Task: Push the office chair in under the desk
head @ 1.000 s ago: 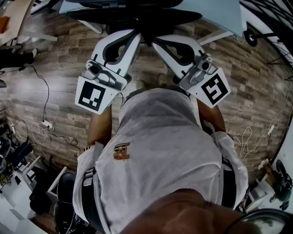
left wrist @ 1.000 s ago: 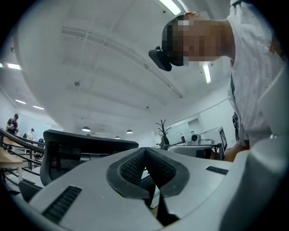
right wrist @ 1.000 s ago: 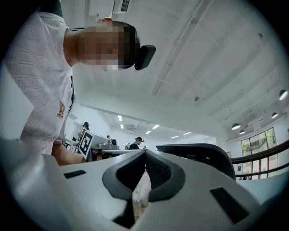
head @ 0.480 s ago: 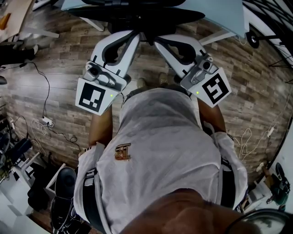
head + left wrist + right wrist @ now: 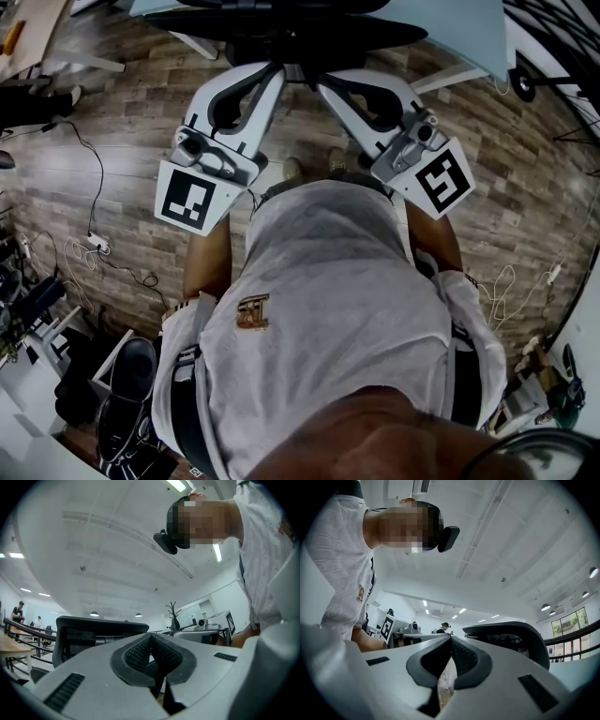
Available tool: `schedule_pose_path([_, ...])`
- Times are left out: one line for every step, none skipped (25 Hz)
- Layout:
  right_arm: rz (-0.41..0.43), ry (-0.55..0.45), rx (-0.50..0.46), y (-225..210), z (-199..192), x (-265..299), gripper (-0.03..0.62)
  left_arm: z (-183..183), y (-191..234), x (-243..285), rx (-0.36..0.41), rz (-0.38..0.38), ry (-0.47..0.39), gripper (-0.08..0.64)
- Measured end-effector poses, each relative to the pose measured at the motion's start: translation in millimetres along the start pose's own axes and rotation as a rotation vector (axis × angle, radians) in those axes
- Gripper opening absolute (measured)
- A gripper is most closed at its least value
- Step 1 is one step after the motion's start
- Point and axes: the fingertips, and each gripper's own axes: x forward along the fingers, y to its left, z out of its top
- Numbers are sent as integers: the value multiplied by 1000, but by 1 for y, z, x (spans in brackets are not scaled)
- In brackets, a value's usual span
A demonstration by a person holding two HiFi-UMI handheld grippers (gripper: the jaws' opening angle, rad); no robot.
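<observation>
Little changed from a second ago: left gripper (image 5: 277, 69) and right gripper (image 5: 321, 82) clamped shut, empty, noses still at office chair (image 5: 281, 33), top centre, largely beneath desk (image 5: 450, 28), push seemingly nearly finished.

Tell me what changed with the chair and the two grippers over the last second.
Very little. The office chair appears to have edged slightly up the picture, further under the desk. The left gripper and right gripper stayed shut and empty, tips by the chair's back.
</observation>
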Motion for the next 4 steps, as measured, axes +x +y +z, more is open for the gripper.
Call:
schedule_pose_path([0,0,1,0,0,1,34,0,1,0,-1,1,1,18])
schedule_pose_path([1,0,2,-1,0,2,34,0,2,0,-1,1,1,18])
schedule_pose_path([1,0,3,-1,-1,3,34,0,3,0,-2,1,2,18])
schedule_pose_path([1,0,4,-2,-1,4,34,0,4,0,-2,1,2,18])
